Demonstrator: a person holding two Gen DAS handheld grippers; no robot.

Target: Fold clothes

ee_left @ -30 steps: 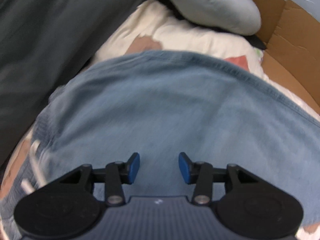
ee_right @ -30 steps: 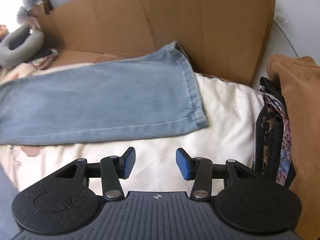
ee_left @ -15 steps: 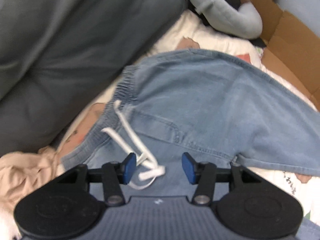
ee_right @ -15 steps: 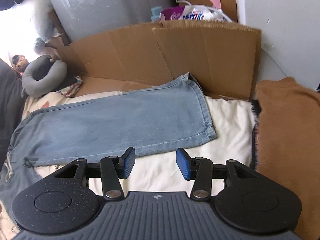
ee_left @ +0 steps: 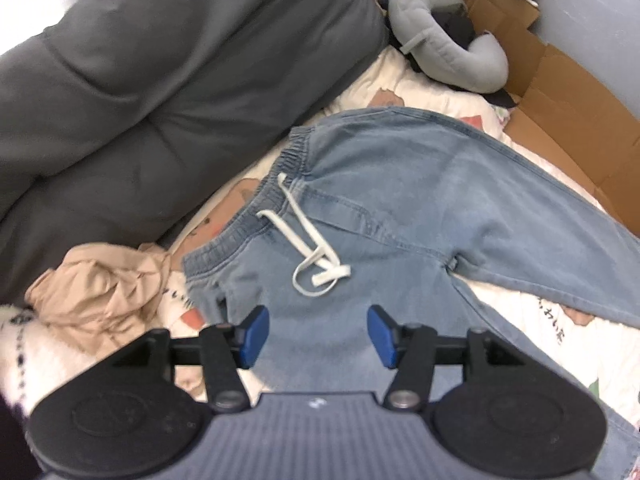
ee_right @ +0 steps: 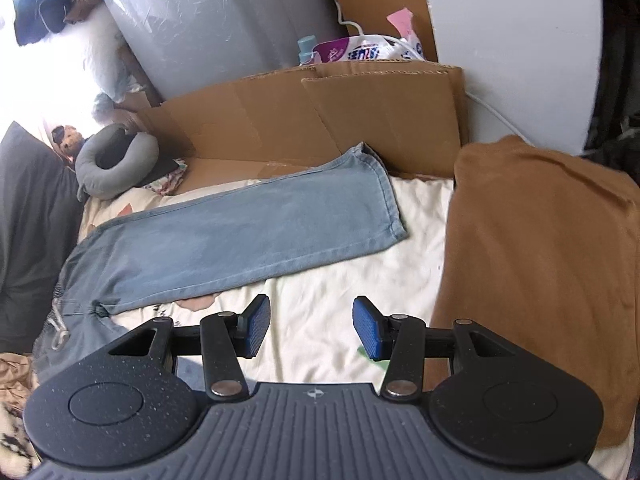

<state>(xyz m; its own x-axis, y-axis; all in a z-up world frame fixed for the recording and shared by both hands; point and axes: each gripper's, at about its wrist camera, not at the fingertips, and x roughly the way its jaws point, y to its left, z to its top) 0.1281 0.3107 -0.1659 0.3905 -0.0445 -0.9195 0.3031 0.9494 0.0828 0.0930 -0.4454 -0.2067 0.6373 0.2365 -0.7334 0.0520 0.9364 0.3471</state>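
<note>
Around: a grey neck pillow (ee_left: 460, 52) lies at the head of the bed, next to flattened brown cardboard (ee_right: 320, 120) that stands along the far edge. A big dark grey cushion (ee_left: 160, 80) fills the left side in the left wrist view. A crumpled beige garment (ee_left: 100, 292) lies just beside the waistband of the jeans. A brown garment (ee_right: 540, 260) lies on the right side of the bed, apart from the leg hem.
In the way: nothing lies on top of the jeans, except their own white drawstring (ee_left: 312, 248).
Left gripper (ee_left: 316, 336): it hovers above the upper part of the jeans, below the drawstring; jaws wide apart, holding nothing.
Right gripper (ee_right: 311, 328): it hovers above the bare cream bed sheet (ee_right: 340, 280), near the lower edge of 1 leg; jaws wide apart, holding nothing.
Jeans (ee_left: 420, 200): light blue, lying flat on the bed sheet.
Long axis: in the right wrist view 1 leg runs from the waistband at the left to the hem at the right, and the hem touches the cardboard. The 2nd leg goes down toward the camera, under the left gripper.
</note>
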